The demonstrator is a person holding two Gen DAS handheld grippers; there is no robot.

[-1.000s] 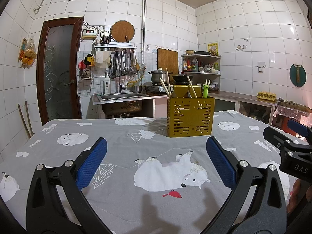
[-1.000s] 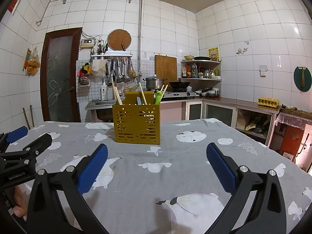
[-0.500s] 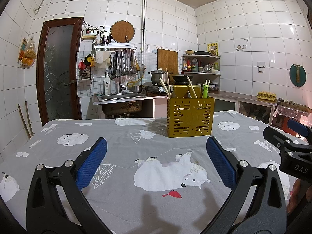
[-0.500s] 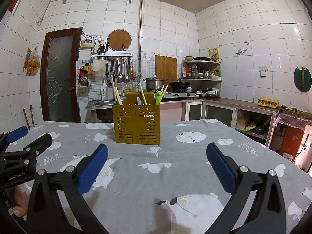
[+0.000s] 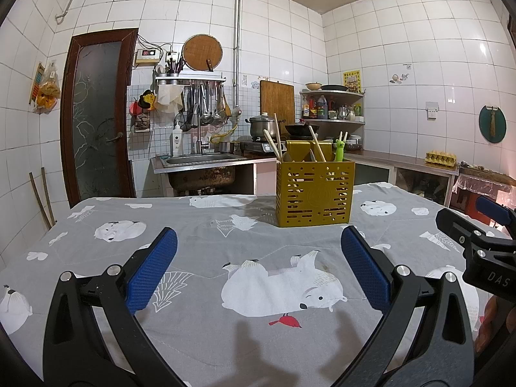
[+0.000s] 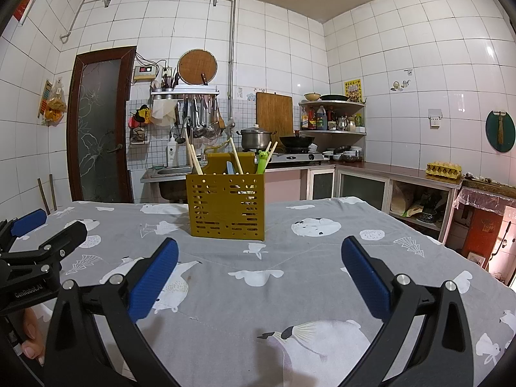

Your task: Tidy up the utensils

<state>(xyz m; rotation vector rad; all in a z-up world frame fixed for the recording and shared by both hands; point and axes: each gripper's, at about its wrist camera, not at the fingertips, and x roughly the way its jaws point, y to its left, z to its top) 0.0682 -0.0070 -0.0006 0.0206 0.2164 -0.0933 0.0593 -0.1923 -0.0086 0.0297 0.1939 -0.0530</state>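
Observation:
A yellow perforated utensil holder [image 5: 314,193] [image 6: 227,206] stands on the table with the grey animal-print cloth [image 5: 225,258] [image 6: 306,274]. Wooden chopsticks [image 5: 273,143] [image 6: 193,158], a green frog-topped utensil [image 5: 339,150] [image 6: 262,161] and a pale handle stick out of it. My left gripper [image 5: 258,267] is open over the cloth, well short of the holder, nothing between its blue pads. My right gripper [image 6: 259,272] is open too, empty, the holder ahead and slightly left. Each gripper shows at the edge of the other's view.
Behind the table are a sink [image 5: 200,161], a stove with a pot [image 5: 262,125], a rack of hanging ladles [image 5: 203,109] and a corner shelf of bottles [image 5: 332,108]. A counter with an egg tray [image 5: 441,158] runs along the right wall. A brown door [image 5: 96,116] is at the left.

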